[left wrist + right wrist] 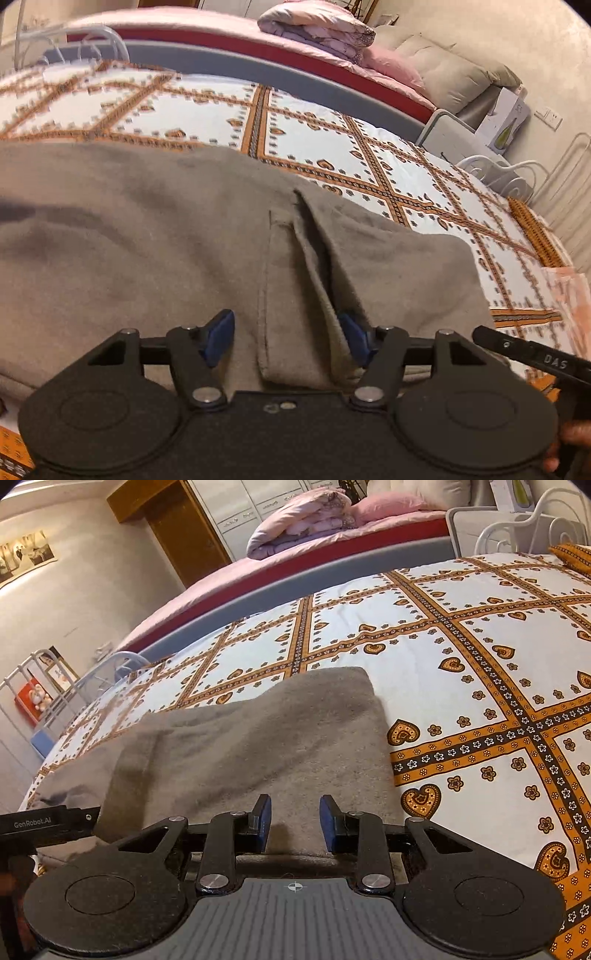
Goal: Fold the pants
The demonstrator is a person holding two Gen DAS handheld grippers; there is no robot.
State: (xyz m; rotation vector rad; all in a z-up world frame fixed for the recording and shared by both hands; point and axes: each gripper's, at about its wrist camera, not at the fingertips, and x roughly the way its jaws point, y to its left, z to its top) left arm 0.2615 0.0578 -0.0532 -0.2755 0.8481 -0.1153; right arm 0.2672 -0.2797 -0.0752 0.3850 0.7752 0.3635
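Note:
The grey-brown pants (155, 229) lie flat on the patterned bed sheet (207, 110), with a raised fold or seam (314, 243) running toward my left gripper. My left gripper (288, 336) is open over the pants' near edge, its blue pads (221, 332) on either side of that fold. In the right wrist view the pants (258, 731) lie as a folded stack with a square far corner. My right gripper (295, 821) is open just above the pants' near edge, empty. The other gripper (44, 825) shows at the left edge.
The white and orange sheet (461, 664) spreads to the right of the pants. A second bed with a pink cover and a folded quilt (303, 517) stands behind. White metal bed rails (517, 177) stand at the bed's ends.

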